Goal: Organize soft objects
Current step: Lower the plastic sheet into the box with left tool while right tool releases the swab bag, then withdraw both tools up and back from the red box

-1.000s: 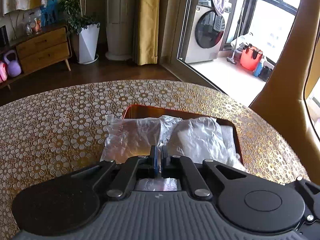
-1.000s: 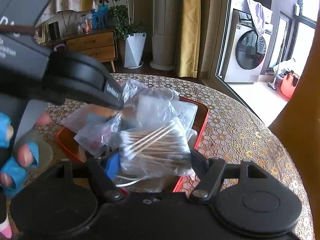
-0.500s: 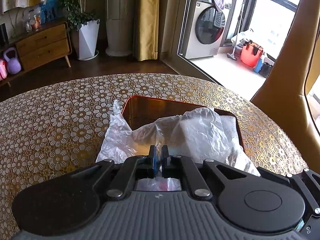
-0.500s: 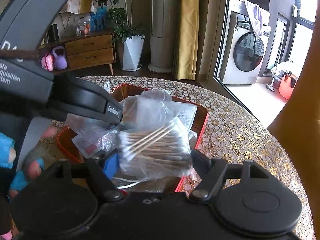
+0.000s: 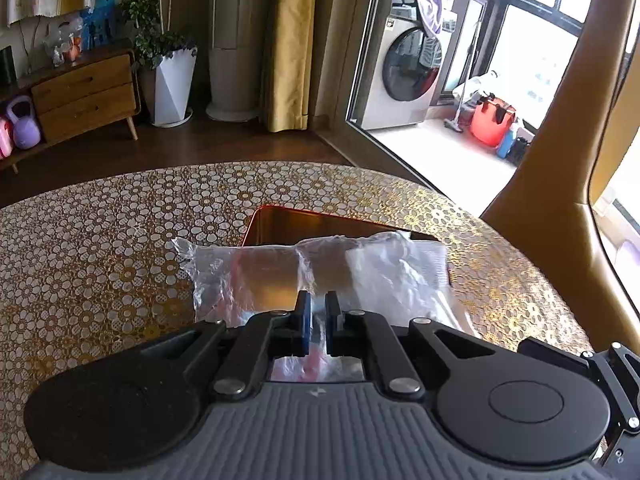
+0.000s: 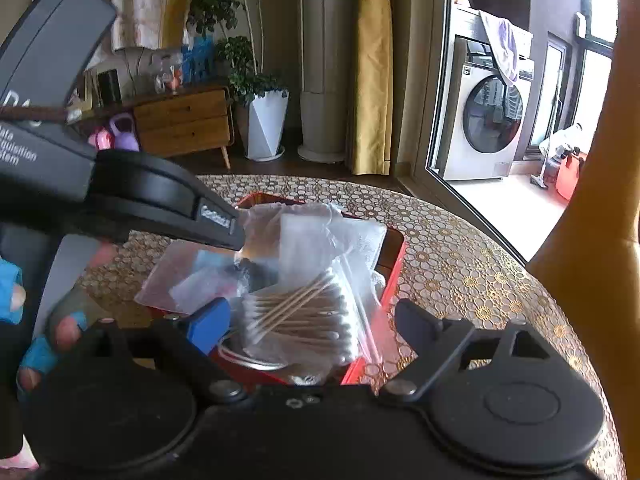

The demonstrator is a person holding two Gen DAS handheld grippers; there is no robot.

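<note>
In the left wrist view my left gripper (image 5: 316, 312) is shut on a crumpled clear plastic bag (image 5: 256, 276) that hangs over the near edge of a red tray (image 5: 320, 218). The right wrist view shows the same left gripper (image 6: 236, 236) pinching that clear bag (image 6: 192, 272) above the red tray (image 6: 394, 256). My right gripper (image 6: 312, 320) is opening. A clear bag of wooden cotton swabs (image 6: 304, 316) lies between its fingers, and the right finger (image 6: 416, 320) stands apart from it.
The round table wears a gold and white flower cloth (image 5: 100, 260). A white flat pack (image 6: 360, 236) lies at the tray's far side. A tan chair back (image 5: 560, 160) rises at the right. A hand in a blue glove (image 6: 24, 304) holds the left gripper.
The right jaws have spread and let go of the cotton swab bag, which now rests in the tray. The left gripper has lifted the clear bag a little.
</note>
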